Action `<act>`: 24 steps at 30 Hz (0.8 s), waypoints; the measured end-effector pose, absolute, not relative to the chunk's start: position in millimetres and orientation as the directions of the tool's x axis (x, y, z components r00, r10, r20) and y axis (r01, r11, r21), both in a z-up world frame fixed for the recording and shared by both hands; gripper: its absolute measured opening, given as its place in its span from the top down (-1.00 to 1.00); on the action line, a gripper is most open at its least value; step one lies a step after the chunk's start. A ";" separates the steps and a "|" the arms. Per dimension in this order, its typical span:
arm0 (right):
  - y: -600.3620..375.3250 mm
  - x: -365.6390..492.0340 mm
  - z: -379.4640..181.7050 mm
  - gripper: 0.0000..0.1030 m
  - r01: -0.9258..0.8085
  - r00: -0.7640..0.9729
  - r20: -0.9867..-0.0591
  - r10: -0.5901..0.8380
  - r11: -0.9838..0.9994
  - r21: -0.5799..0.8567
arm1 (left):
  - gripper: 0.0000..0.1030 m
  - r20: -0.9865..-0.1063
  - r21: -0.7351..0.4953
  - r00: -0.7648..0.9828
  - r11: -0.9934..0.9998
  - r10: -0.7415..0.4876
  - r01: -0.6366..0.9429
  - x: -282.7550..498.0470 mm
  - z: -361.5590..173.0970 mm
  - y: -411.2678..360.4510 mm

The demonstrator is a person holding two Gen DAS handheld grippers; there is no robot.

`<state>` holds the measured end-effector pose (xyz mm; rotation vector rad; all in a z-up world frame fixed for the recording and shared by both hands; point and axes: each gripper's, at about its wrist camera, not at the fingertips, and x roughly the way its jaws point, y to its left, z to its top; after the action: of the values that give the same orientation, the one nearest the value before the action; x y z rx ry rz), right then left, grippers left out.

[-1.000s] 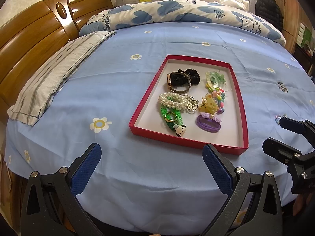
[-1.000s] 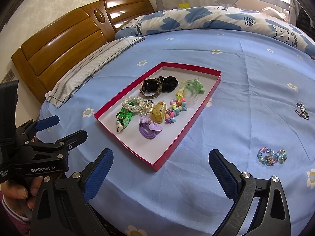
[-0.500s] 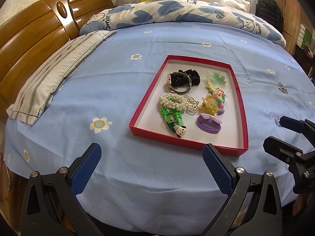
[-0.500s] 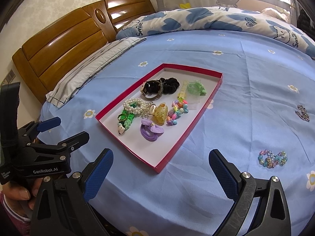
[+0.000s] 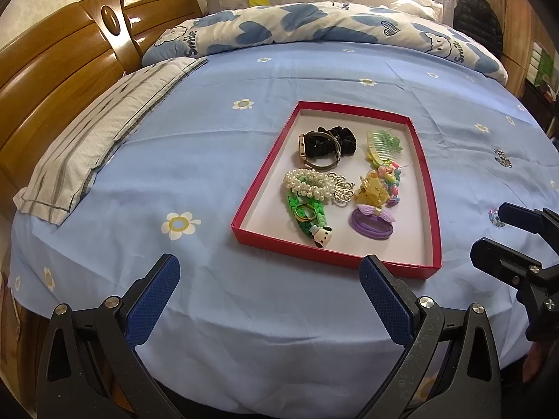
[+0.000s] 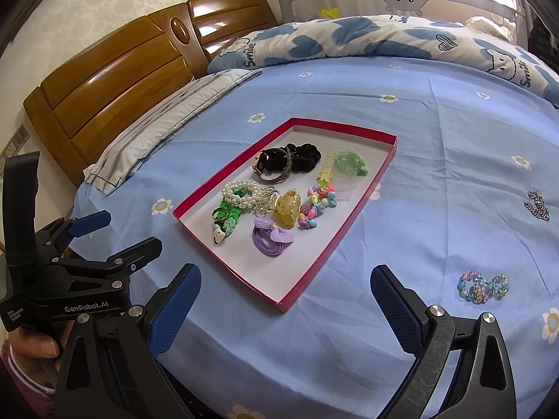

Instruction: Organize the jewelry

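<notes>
A red tray lies on the blue bed sheet. It holds a watch on a black scrunchie, a pearl bracelet, a green braided band with a gold ring, a yellow claw clip, a purple hair tie, a bead bracelet and a green comb. Outside the tray lie a pastel bead bracelet and a dark sparkly piece. My left gripper is open and empty before the tray. My right gripper is open and empty near the tray's front corner.
A striped pillow lies at the left beside the wooden headboard. A folded blue-and-white quilt lies across the far side. The bed edge runs just under both grippers. The other gripper shows at each view's side.
Both grippers have drifted slightly; the tray sits a little higher in the right wrist view. Nothing was picked up or released.
</notes>
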<state>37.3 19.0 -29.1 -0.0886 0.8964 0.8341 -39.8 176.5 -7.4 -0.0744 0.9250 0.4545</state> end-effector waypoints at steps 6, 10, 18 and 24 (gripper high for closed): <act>18.9 38.1 -27.8 -0.92 -0.674 0.341 -0.720 0.605 0.691 0.262 | -1.00 -0.786 0.130 0.513 0.904 0.345 -0.407 -39.0 -7.5 176.6; 18.6 38.2 -28.1 -0.92 -0.673 0.340 -0.720 0.605 0.691 0.263 | -1.00 -0.785 0.132 0.514 0.905 0.345 -0.405 -38.4 -6.4 176.2; 18.7 38.4 -28.1 -0.92 -0.673 0.340 -0.720 0.604 0.691 0.262 | -1.00 -0.787 0.132 0.514 0.906 0.343 -0.403 -37.5 -6.6 175.7; 18.7 38.7 -28.0 -0.92 -0.673 0.340 -0.720 0.605 0.691 0.263 | -1.00 -0.787 0.127 0.516 0.907 0.339 -0.401 -37.3 -7.3 175.3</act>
<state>38.7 18.7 -28.0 -0.0860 0.8973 0.8335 -37.3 175.3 -7.3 -0.0737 0.9277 0.4449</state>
